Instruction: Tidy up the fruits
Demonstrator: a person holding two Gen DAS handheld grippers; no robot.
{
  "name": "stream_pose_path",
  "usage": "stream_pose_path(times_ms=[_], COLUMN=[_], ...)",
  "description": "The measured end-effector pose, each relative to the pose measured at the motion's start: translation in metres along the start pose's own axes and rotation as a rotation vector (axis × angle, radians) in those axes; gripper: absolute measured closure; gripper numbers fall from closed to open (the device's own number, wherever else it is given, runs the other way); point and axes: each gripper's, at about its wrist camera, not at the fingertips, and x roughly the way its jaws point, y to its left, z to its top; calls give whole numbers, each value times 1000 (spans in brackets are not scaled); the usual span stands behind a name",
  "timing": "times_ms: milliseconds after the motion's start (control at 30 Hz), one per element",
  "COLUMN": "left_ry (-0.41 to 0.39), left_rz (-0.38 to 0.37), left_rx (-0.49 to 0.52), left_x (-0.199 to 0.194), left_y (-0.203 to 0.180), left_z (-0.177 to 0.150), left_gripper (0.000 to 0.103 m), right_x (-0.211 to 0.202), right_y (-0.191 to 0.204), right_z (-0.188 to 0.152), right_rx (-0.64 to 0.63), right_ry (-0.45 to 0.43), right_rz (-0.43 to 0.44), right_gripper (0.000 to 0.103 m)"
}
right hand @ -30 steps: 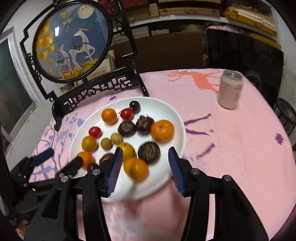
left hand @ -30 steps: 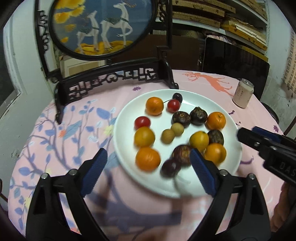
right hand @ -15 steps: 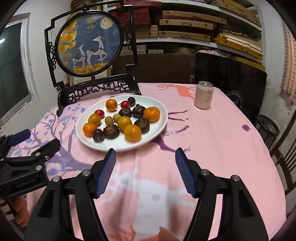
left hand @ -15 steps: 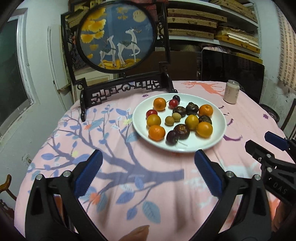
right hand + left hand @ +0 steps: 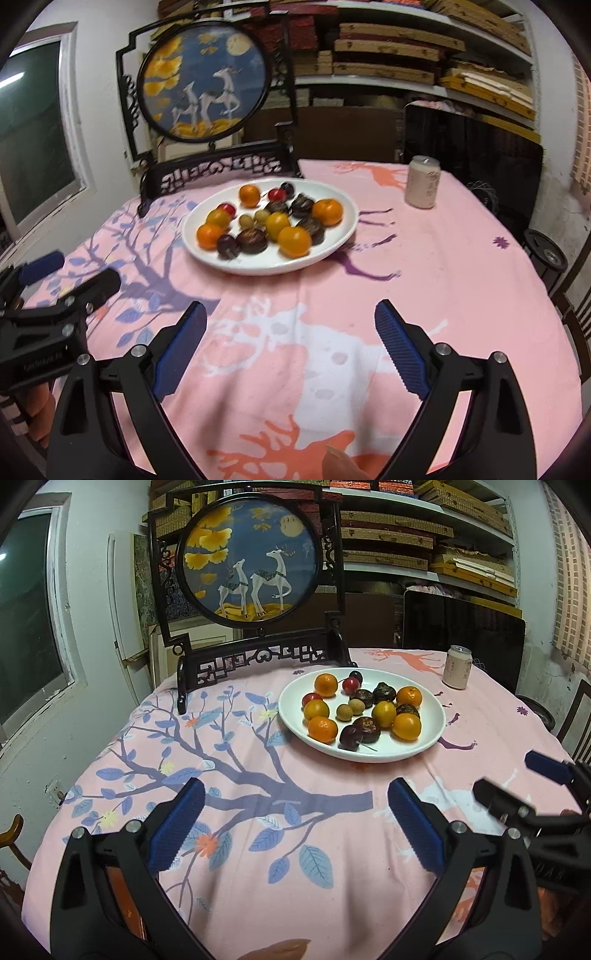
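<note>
We have pulled both the left gripper (image 5: 295, 827) and right gripper (image 5: 291, 347) back from the plate (image 5: 436, 716), fingers apart and empty, so sorting seems finished.

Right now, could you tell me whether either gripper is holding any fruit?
No: the left gripper and right gripper are open and empty; the fruit stays on the plate.
</note>
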Motion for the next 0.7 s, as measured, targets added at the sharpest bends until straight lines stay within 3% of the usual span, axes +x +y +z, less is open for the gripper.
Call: stream_pose_path(times_ms=[700], left_ry=[-5], left_rz=[6], left_rx=[2], left_x=[0], left_y=[1], left_z=[0], left_gripper=[2], right_x=[1], right_y=[11], right_z=[-5], right_rx=[-37], right_ry=[27], right_rz=[17], right_gripper=[11])
